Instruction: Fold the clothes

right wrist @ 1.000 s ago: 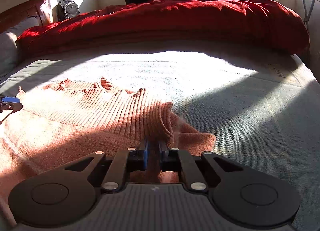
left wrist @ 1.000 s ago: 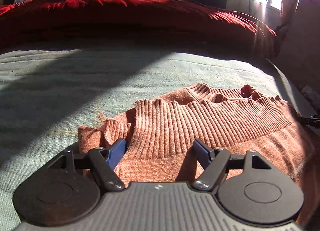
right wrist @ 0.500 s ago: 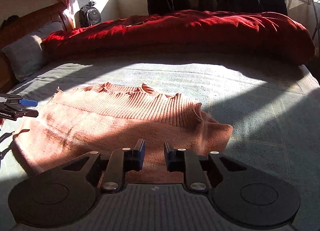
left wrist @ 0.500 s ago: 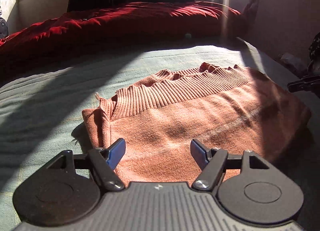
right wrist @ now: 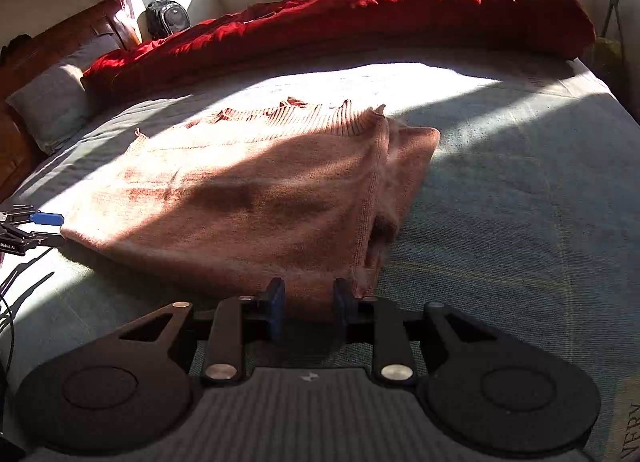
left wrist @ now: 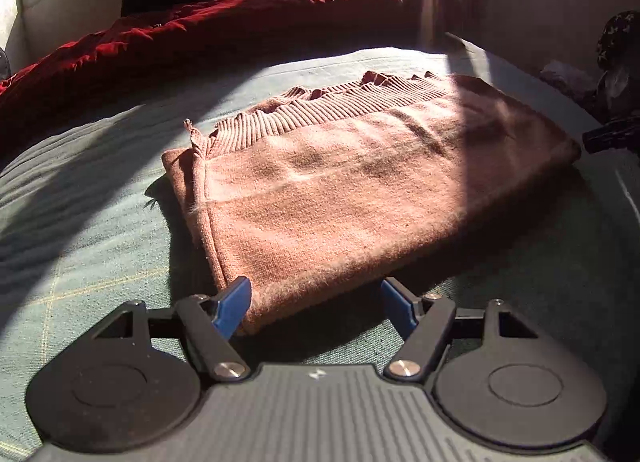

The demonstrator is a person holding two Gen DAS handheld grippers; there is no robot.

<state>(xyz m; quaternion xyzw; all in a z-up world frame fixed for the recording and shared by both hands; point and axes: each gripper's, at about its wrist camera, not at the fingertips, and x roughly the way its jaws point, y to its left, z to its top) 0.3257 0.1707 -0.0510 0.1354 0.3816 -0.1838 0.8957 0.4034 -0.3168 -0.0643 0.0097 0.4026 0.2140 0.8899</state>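
In the left wrist view the left gripper (left wrist: 314,306) stands wide open and empty at the near edge of the folded salmon knitted sweater (left wrist: 360,190) lying mid-bed on the grey-green bed cover (left wrist: 100,222), while in the right wrist view the right gripper (right wrist: 308,304), jaws opening and gripping nothing, should draw straight off so the fold lies undisturbed.

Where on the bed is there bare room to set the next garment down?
Bare bedspread lies to the right of the folded sweater in the right wrist view, running up to the red duvet. A sunlit strip between the sweater's ribbed hem and the duvet is also free. Crowded: the near edge, where the left gripper and right gripper sit at the sweater's corners.
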